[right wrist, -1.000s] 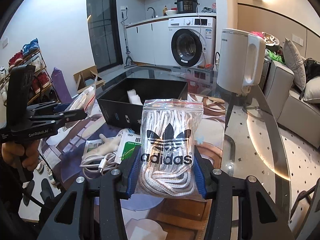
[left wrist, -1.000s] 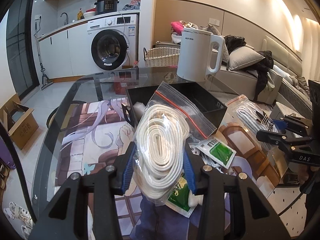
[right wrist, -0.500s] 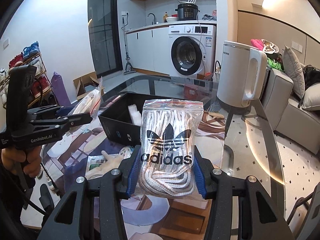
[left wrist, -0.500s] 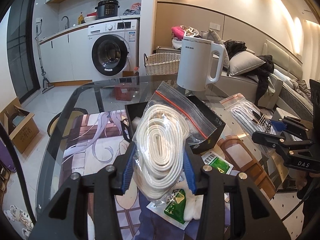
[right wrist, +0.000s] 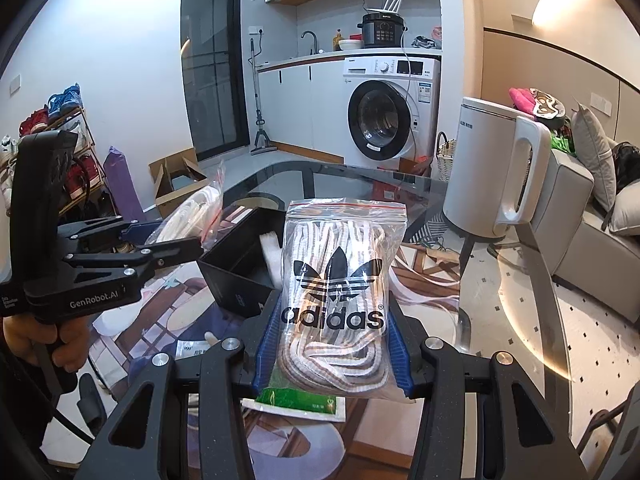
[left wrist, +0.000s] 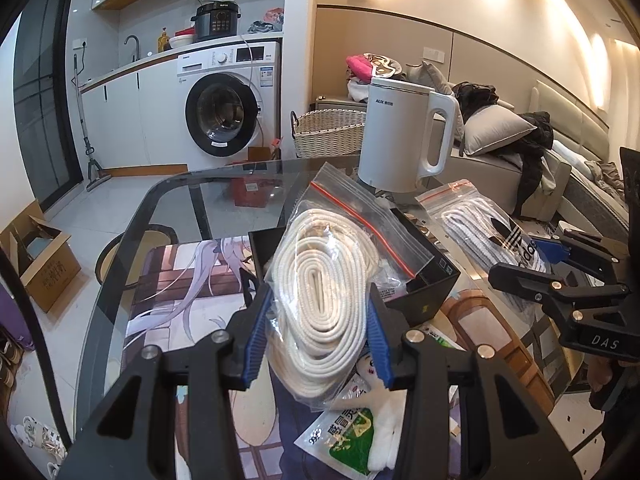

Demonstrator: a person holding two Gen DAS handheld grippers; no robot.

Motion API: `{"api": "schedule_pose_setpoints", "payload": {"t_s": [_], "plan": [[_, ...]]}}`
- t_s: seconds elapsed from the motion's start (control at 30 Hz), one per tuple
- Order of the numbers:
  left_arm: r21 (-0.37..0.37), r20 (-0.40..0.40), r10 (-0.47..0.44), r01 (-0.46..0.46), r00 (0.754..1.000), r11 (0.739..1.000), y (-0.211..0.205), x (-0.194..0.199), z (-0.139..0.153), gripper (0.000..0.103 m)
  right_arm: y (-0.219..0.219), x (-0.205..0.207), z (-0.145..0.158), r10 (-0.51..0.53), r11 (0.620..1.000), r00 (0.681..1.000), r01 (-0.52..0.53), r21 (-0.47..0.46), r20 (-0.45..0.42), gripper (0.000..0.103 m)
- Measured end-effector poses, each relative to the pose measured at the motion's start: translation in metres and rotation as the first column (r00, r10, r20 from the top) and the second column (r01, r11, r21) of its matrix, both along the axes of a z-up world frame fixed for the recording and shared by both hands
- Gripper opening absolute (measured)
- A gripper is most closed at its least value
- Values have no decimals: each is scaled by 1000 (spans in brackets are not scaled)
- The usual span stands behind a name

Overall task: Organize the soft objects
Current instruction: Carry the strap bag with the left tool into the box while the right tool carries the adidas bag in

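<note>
In the left wrist view the bag of cord point(left wrist: 320, 292) sits low and centre between the left gripper point(left wrist: 318, 340) fingers, the open box point(left wrist: 432, 284) just behind it, the kettle point(left wrist: 404, 136) above that, and the logo bag point(left wrist: 492, 240) in the right gripper point(left wrist: 560, 264) at right.

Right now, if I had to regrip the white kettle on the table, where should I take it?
By the handle. The white kettle stands upright and its wide, smooth body probably exceeds the jaws; the open loop faces right in both views, so come in level from that side.
</note>
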State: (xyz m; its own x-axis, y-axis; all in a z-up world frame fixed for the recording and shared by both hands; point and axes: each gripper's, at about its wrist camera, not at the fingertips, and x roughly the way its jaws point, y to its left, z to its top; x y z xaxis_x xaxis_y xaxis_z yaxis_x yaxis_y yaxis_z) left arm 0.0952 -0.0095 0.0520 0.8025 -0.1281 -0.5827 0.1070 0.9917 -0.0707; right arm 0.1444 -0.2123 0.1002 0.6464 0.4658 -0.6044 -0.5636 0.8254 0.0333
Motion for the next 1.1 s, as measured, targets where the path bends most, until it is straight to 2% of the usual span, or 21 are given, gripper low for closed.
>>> {"api": "schedule_pose_setpoints", "payload": {"t_s": [0.5, 1.1], "plan": [[-13, -20, 34, -35, 999, 999, 4, 39, 3, 43, 21, 34, -5, 20, 1000, 1000, -21, -16, -17, 48], [-4, -123, 44, -45, 991, 999, -4, 86, -27, 43, 53, 79, -33, 61, 995, 994, -68, -78, -92, 47]]}}
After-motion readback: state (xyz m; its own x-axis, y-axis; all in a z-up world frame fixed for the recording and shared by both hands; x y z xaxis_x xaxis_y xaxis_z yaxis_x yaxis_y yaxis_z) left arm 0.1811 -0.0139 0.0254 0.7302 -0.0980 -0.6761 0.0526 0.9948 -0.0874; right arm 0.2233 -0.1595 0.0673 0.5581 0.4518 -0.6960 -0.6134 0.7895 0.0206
